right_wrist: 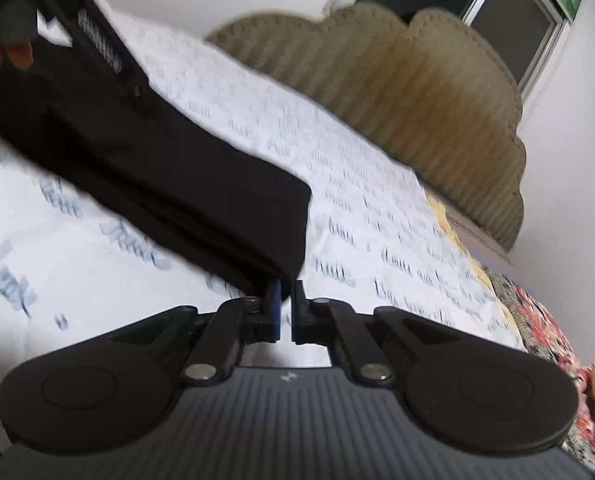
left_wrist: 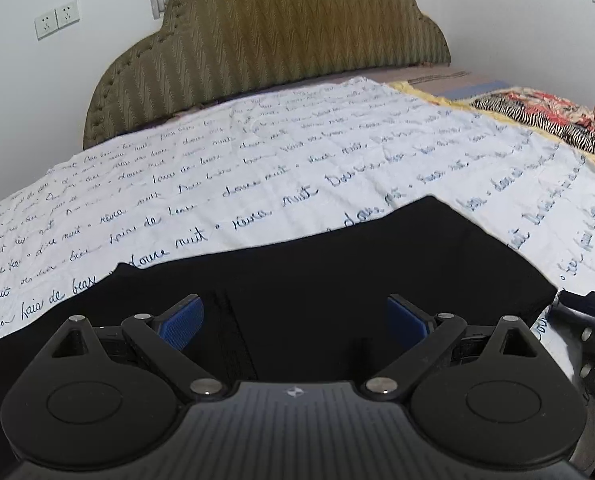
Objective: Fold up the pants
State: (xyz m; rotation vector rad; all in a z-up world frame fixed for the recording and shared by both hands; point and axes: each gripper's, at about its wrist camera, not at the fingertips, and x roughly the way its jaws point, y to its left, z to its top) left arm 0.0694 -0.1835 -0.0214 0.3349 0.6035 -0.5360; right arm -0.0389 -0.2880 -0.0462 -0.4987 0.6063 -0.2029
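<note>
The black pants (left_wrist: pixel 337 264) lie folded on a white bedsheet with blue handwriting (left_wrist: pixel 257 160). My left gripper (left_wrist: pixel 295 320) is open, its blue pads spread wide just above the near part of the pants. In the right wrist view the pants (right_wrist: pixel 169 168) stretch from upper left to the centre. My right gripper (right_wrist: pixel 285 300) is shut on the near corner of the pants. The right gripper's body shows at the right edge of the left wrist view (left_wrist: pixel 589 320). The left gripper's body appears at the upper left of the right wrist view (right_wrist: pixel 97 40).
A padded olive headboard (left_wrist: pixel 265 36) stands against the wall behind the bed. A red floral and zebra-striped blanket (left_wrist: pixel 549 120) lies along the right side of the bed. Wall sockets (left_wrist: pixel 56 19) are on the left wall. A window (right_wrist: pixel 509 12) is at the upper right.
</note>
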